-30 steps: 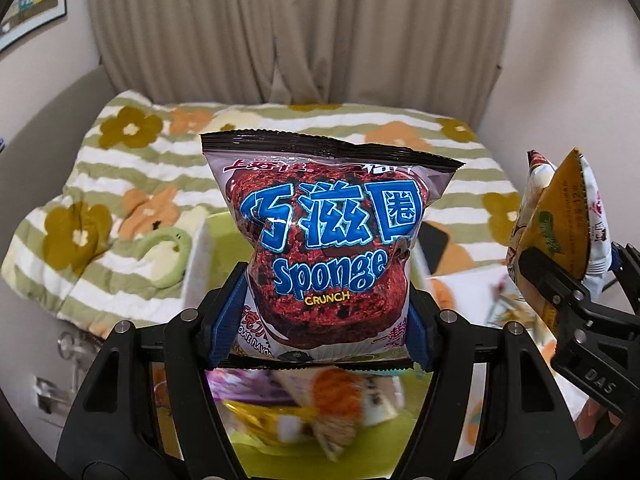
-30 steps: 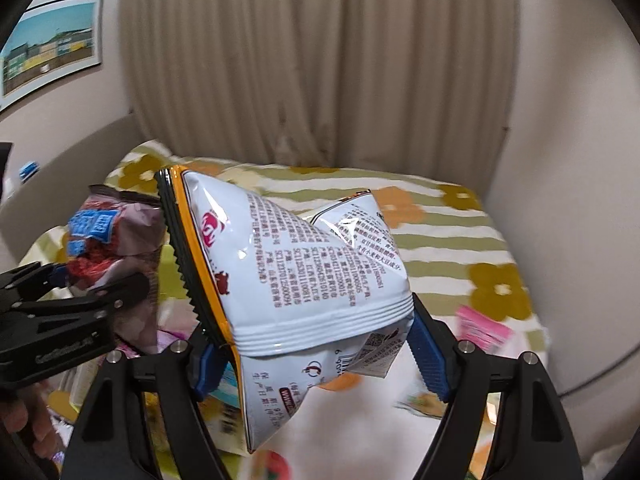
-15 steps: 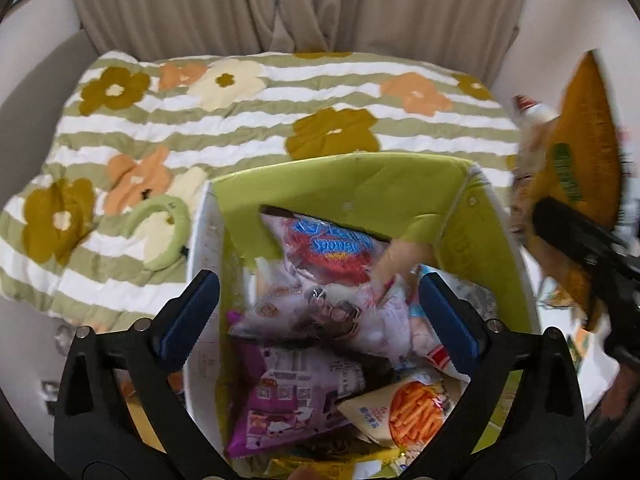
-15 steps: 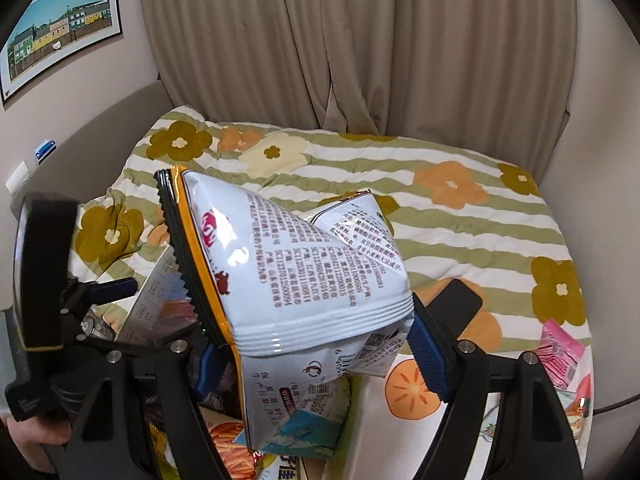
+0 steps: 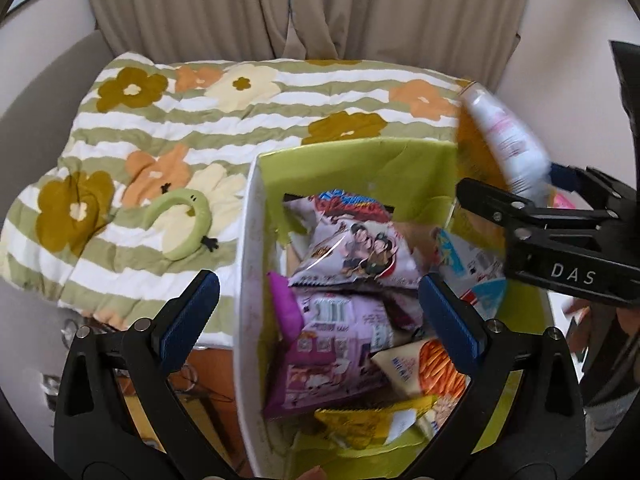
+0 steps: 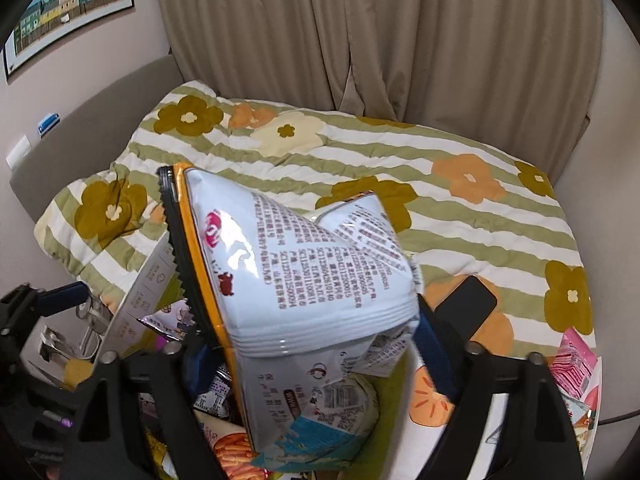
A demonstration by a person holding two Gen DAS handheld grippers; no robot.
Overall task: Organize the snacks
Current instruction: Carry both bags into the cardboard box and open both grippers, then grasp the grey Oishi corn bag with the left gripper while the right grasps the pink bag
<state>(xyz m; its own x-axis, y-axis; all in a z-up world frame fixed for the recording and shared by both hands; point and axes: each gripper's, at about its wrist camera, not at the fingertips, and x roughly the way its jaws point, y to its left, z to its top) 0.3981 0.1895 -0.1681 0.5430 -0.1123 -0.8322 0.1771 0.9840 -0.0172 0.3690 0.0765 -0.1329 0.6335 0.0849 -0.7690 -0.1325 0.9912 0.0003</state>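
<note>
My left gripper [image 5: 316, 320] is open and empty above a box with a green inside [image 5: 360, 160] that holds several snack bags. The red and purple Sponge Crunch bag [image 5: 352, 204] lies at the box's far end, partly under a pink bag [image 5: 360, 252]. My right gripper [image 6: 312, 344] is shut on a white bag with an orange edge [image 6: 288, 272] and holds it over the box's right side. That bag also shows in the left wrist view [image 5: 508, 140], with the right gripper [image 5: 560, 216] beside the box.
The box stands on a bed with a green-striped flowered quilt [image 6: 460, 216]. A green plush ring [image 5: 180, 224] lies left of the box. A black phone [image 6: 466, 304] and pink packets [image 6: 572, 364] lie to the right. Curtains [image 6: 360, 40] hang behind.
My left gripper opened and let the Sponge Crunch bag drop into the box. My right gripper brought the white bag left and down, over the box.
</note>
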